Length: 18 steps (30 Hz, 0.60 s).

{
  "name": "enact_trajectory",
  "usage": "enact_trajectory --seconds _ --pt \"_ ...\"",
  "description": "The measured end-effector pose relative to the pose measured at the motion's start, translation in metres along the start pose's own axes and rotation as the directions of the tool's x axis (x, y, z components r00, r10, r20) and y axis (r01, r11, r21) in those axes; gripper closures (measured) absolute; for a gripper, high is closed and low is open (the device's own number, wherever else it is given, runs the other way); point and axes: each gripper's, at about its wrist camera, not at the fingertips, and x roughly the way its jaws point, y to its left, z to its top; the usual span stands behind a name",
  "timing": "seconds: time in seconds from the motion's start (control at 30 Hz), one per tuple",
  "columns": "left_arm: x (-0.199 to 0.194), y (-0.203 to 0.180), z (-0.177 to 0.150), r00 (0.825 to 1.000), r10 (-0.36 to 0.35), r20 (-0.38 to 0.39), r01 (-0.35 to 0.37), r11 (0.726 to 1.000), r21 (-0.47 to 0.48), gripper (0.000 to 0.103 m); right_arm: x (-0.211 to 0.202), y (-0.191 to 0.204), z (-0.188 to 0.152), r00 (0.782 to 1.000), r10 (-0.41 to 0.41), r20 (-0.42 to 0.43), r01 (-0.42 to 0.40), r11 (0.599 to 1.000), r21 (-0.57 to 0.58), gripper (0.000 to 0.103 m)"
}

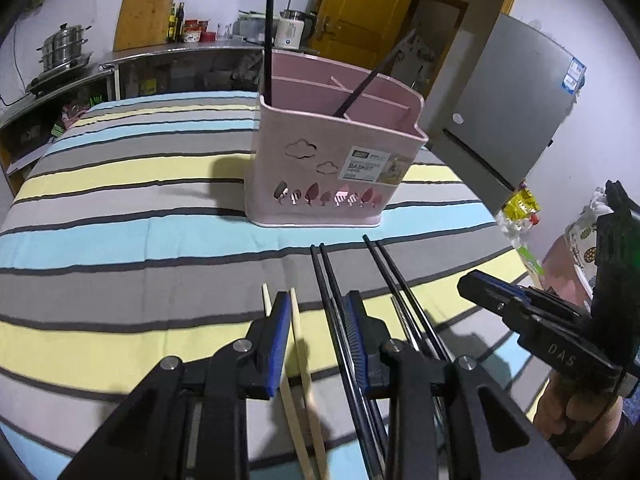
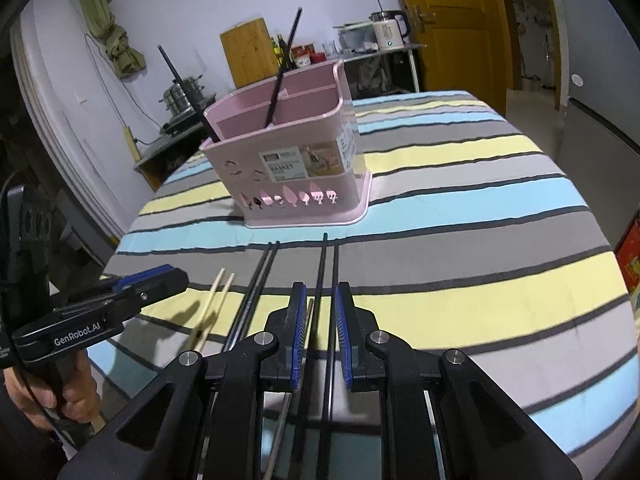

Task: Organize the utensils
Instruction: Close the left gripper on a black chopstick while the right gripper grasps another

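A pink utensil basket [image 1: 332, 160] [image 2: 292, 160] stands on the striped cloth and holds two black chopsticks [image 1: 267, 32] [image 2: 284, 64]. Pairs of chopsticks lie in front of it: a wooden pair [image 1: 298, 344] [image 2: 218, 292], a black pair [image 1: 328, 280] [image 2: 264, 272] and another black pair [image 1: 386, 268] [image 2: 328, 276]. My left gripper [image 1: 320, 340] is open, low over the wooden pair, with one wooden stick between its fingers. My right gripper [image 2: 322, 328] is open around the rightmost black pair. A silver stick [image 2: 310, 312] lies by its left finger.
The striped cloth [image 1: 120, 208] [image 2: 480, 200] covers the table. A fridge [image 1: 516, 100] stands to the right. A kitchen counter [image 1: 160, 52] with pots, bottles and a kettle runs behind. A yellow door [image 2: 448, 20] is at the back.
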Motion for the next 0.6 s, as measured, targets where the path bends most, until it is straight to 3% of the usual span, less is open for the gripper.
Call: enact_trajectory --seconds 0.4,0.6 --pt "0.027 0.005 0.009 0.999 0.005 -0.051 -0.005 1.000 -0.006 0.074 0.055 -0.004 0.011 0.994 -0.030 -0.110 0.024 0.999 -0.049 0.091" --pt "0.036 0.004 0.013 0.998 0.008 -0.066 -0.008 1.000 0.000 0.074 0.061 -0.006 0.011 0.991 -0.042 -0.128 0.034 0.997 -0.070 0.092"
